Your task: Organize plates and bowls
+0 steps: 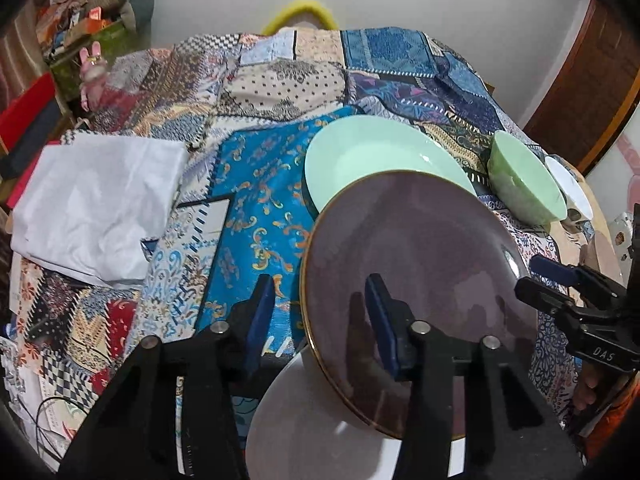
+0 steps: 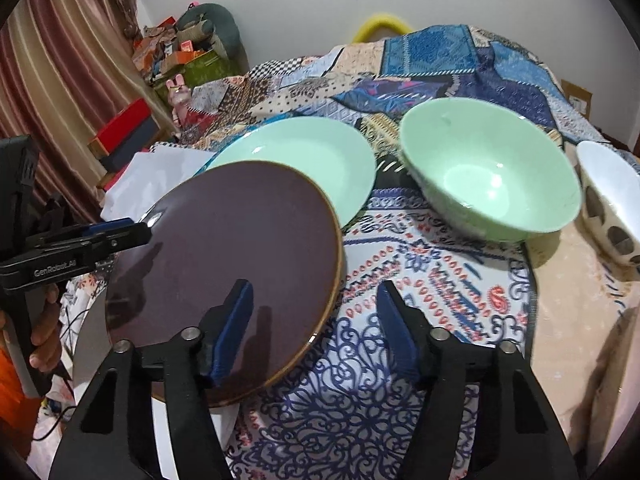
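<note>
A dark purple plate (image 1: pixel 420 248) (image 2: pixel 224 240) with a golden rim lies tilted, overlapping a mint green plate (image 1: pixel 372 152) (image 2: pixel 312 152) behind it and a white plate (image 1: pixel 312 420) (image 2: pixel 92 344) under its near side. My left gripper (image 1: pixel 320 284) (image 2: pixel 141 228) straddles the purple plate's left rim, one pad over the plate and one over the cloth, with gaps showing. At the opposite rim my right gripper (image 2: pixel 314 286) (image 1: pixel 528 274) straddles it the same way. Neither pair of pads presses on it. A green bowl (image 1: pixel 524 180) (image 2: pixel 488 176) and a spotted white bowl (image 1: pixel 568 188) (image 2: pixel 608 200) stand to the right.
A patchwork cloth (image 2: pixel 440 280) covers the table. A folded white cloth (image 1: pixel 92 208) lies at the left. Boxes and clutter (image 1: pixel 80 24) pile up by the curtain (image 2: pixel 60 80) at the back left. A person's hand (image 2: pixel 44 328) holds the left gripper's handle.
</note>
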A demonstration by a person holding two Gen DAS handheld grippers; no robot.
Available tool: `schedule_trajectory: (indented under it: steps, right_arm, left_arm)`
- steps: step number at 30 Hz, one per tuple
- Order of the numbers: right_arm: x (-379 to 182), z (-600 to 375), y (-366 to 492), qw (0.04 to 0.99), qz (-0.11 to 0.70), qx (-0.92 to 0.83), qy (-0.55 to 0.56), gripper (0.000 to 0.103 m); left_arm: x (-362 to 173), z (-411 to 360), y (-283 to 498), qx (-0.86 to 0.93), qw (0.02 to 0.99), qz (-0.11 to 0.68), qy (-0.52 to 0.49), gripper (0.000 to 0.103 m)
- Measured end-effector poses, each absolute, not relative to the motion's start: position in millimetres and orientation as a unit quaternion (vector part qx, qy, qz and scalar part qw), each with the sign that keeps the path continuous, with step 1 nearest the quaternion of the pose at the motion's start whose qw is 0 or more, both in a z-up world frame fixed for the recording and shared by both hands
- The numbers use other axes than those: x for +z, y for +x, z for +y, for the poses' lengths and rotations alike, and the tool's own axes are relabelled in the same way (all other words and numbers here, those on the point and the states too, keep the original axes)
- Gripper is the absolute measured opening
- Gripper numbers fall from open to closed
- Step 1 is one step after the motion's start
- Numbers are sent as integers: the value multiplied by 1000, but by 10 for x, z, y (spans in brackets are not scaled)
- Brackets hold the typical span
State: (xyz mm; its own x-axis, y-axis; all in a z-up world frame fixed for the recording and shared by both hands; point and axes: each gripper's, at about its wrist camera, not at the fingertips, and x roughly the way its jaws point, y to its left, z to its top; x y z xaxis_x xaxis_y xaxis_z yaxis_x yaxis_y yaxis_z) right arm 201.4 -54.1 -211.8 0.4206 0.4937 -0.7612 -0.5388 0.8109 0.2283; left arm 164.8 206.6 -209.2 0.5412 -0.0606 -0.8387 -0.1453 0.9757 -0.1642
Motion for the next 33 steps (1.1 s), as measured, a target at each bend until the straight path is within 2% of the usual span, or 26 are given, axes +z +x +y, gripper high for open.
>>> schedule_trajectory:
  steps: [5, 12, 33]
  right_arm:
    - [-2161, -504, 2067, 836, 448, 316, -22, 43]
    - [-2218, -498, 2089, 829, 458, 323, -11, 36]
    - [-2155, -631, 2035, 832, 453, 321, 8, 36]
  left_arm:
    - [-2177, 2077, 1692, 8, 862, 492, -121, 35]
    - [-2196, 2068, 1725, -2, 859, 495, -130, 34]
    - [-2025, 1850, 1594, -3, 864, 489, -121, 34]
